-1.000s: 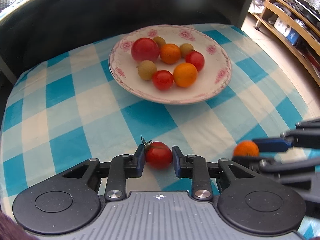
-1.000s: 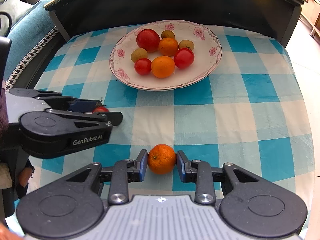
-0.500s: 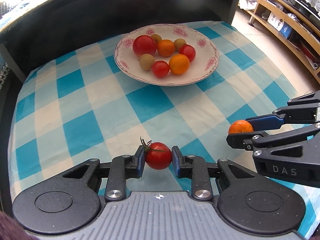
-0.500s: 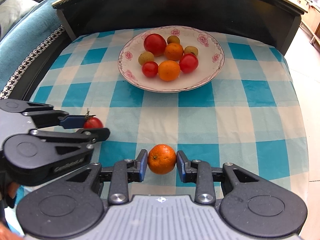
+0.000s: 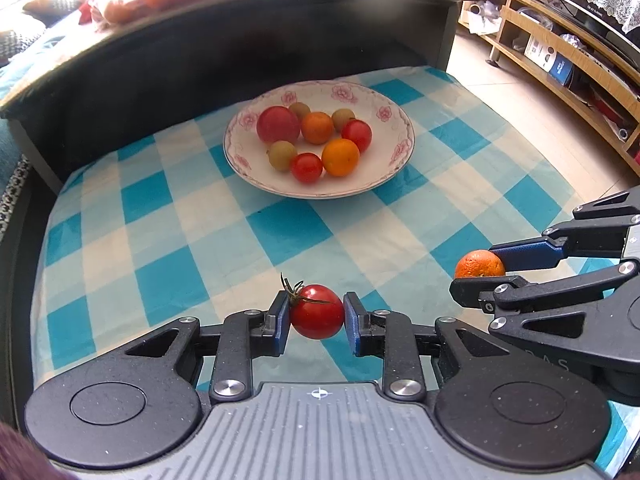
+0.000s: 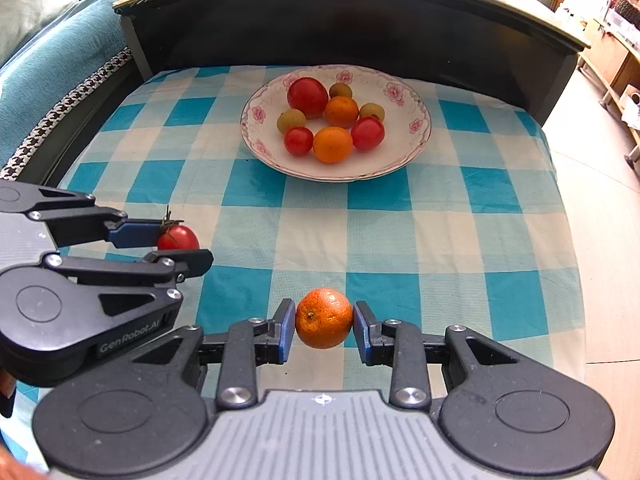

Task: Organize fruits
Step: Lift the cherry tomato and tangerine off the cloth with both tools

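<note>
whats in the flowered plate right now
The plate holds three red tomatoes, two oranges and three small greenish-brown fruits, bunched together. Anything beneath that cluster is hidden.

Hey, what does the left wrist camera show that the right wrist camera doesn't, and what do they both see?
Only the left wrist view shows the wooden shelving along the right wall, and the tomato head-on between the left gripper jaws.

Only the right wrist view shows the teal sofa at left, and the mandarin head-on in the right gripper.

Both show the floral plate holding eight fruits, the blue checked tablecloth, and each gripper shut on its fruit.
</note>
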A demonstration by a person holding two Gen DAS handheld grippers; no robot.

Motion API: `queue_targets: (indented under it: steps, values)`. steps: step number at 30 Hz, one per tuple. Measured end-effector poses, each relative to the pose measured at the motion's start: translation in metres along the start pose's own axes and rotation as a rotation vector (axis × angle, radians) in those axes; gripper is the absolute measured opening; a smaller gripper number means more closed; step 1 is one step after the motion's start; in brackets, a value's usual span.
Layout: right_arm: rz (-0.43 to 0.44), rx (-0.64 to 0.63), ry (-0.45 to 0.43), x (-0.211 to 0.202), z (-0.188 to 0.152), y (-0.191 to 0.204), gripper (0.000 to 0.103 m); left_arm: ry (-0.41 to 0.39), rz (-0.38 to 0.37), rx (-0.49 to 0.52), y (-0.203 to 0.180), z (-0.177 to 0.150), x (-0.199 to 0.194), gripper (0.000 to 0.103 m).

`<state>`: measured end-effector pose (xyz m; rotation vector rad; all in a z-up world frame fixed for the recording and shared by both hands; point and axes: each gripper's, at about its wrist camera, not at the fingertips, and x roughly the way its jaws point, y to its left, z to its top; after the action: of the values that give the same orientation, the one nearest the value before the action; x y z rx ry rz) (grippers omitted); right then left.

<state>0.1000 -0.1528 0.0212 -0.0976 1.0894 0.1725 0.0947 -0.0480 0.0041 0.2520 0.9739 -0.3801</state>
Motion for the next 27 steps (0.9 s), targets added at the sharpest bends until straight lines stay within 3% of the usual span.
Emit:
queue_targets:
  steps: [27]
  values:
    - [-0.018,-0.025,-0.031,-0.001,0.015,0.01,0.034,-0.038,0.037,0.006,0.001,0.011,-0.003,0.036]
